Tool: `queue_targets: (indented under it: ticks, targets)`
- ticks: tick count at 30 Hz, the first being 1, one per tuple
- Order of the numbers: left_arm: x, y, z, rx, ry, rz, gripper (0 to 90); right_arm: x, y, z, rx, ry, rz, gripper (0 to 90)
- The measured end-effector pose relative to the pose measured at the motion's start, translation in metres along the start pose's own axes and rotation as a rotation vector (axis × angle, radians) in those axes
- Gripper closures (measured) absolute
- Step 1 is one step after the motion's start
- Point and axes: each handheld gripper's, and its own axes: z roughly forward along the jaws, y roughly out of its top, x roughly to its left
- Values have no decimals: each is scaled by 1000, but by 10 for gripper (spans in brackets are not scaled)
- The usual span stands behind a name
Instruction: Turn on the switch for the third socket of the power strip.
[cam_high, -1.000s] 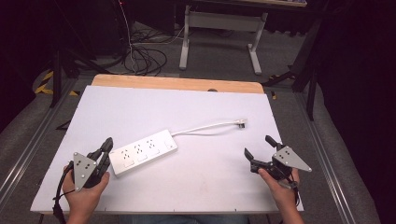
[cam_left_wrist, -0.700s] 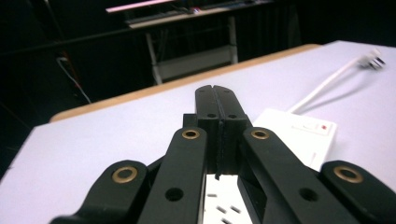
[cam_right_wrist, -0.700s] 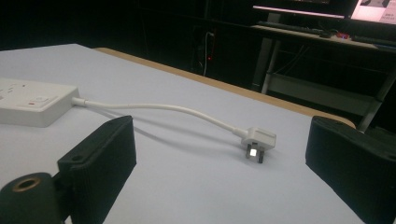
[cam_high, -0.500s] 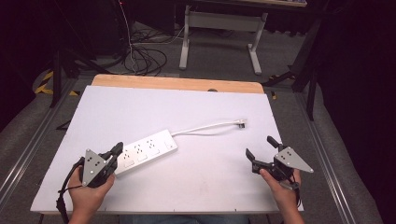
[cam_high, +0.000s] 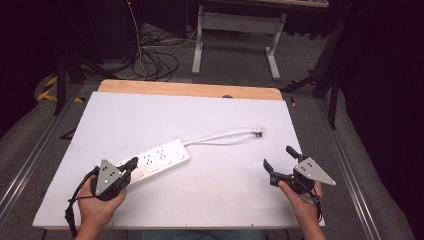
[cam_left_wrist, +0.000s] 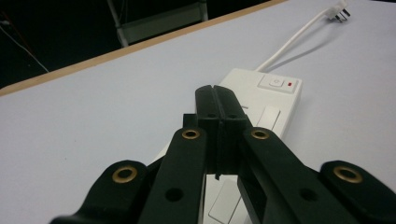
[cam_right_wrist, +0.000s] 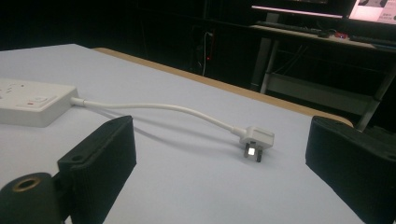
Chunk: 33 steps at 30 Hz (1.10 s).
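Two grippers work the near edge of the white desk (cam_high: 210, 120). The left gripper (cam_high: 131, 164) has its jaws pressed together and empty, poised over the near end of the white power strip (cam_high: 155, 159), which lies diagonally left of centre. The right gripper (cam_high: 281, 161) stands spread wide and empty at the near right, well apart from the plug (cam_high: 257, 132).

Risk, as I judge it: closed jaws pushing down or forward on the strip could skate it across the smooth desk and drag the cable (cam_high: 220, 136) and plug away from the waiting right gripper.

From the left gripper view the strip's switch (cam_left_wrist: 276, 82) with its red mark can be seen, too small to make out from above. From the right gripper view the plug (cam_right_wrist: 256, 138) lies on its side, pins toward the camera, between the open jaws' line of sight.
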Motion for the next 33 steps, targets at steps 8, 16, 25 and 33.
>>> queue_targets:
  ticks: [8,16,25,33]
  targets:
    - [-2,0,6,90,-30,23,900,0,0,0,0,0,-1,91]
    - [-5,-1,13,198,-72,51,900,0,0,0,0,0,-1,92]
    - [-3,-3,17,255,-70,48,900,0,0,0,0,0,-1,91]
    - [-5,-4,20,286,-85,57,900,0,0,0,-1,2,-1,91]
